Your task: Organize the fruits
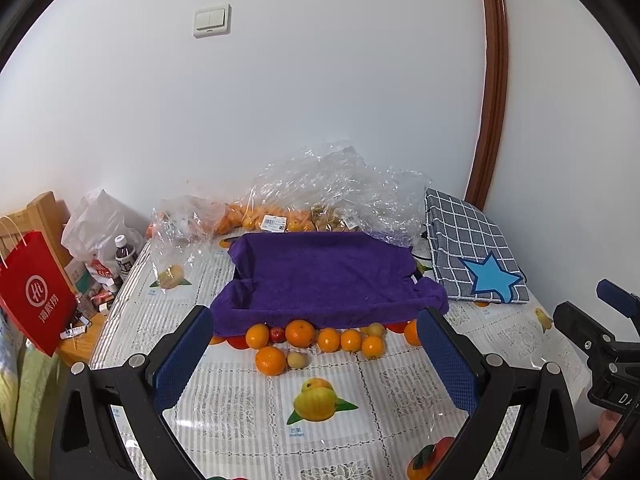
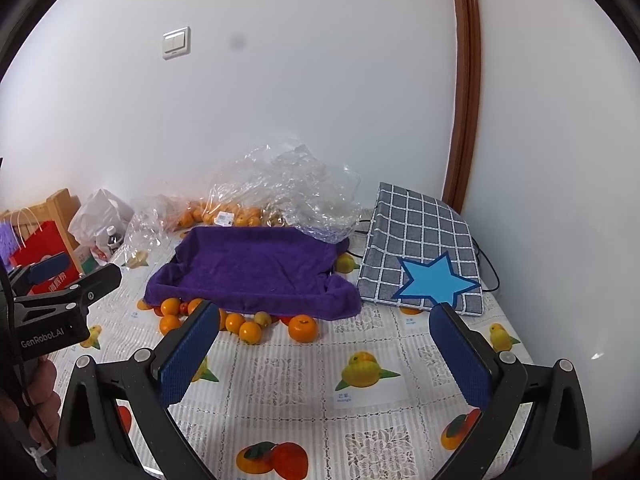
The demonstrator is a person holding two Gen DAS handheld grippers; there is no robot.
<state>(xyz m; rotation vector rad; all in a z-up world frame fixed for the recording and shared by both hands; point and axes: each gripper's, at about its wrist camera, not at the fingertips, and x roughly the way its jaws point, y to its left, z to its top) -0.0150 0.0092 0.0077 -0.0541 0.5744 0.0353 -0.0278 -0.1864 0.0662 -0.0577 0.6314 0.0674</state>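
The oranges (image 1: 300, 333) lie in a loose row on the desk (image 1: 248, 392), just at the front edge of the tray draped with a purple towel (image 1: 320, 276), and some of them touch each other. Among them I see a small red fruit (image 1: 276, 334) and a pale yellowish fruit (image 1: 297, 360) beside the nearest orange (image 1: 271, 360). Behind the tray there are clear plastic bags (image 1: 320, 184) with more oranges inside, against the white wall. To the right of the tray lies a checked grey cloth with a blue star (image 1: 472, 252). A red paper bag (image 1: 34, 300) hangs at the left of the desk. My left gripper (image 1: 316, 356) hovers above the desk with jaws wide apart and holds nothing. My right gripper (image 2: 324, 348) is the same, jaws wide apart and empty, near the front of the tray.
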